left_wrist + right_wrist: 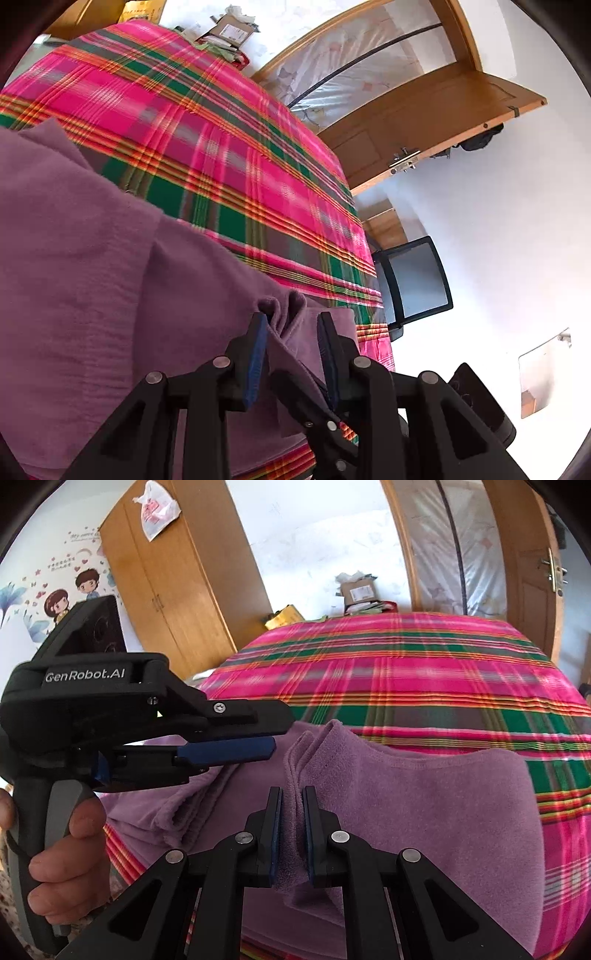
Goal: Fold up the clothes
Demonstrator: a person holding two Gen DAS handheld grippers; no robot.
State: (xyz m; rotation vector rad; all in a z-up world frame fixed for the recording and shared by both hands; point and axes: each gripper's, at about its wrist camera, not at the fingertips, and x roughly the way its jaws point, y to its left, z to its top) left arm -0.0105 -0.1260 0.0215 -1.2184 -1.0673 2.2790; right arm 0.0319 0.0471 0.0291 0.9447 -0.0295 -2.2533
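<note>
A purple garment (406, 812) lies on the plaid bedspread (424, 686), near the bed's near edge, mid-fold. The right gripper (292, 830) pinches a bunched, layered edge, jaws nearly closed on it. The left gripper (291, 343), jaws partly parted, has a fold between its pads; whether it truly clamps I cannot tell. Next, probably, both carry the edge forward: bedspread beyond lies bare, its right edge close.

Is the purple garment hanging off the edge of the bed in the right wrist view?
No, the purple garment lies on the plaid bedspread, a fold pinched in the right tool.
</note>
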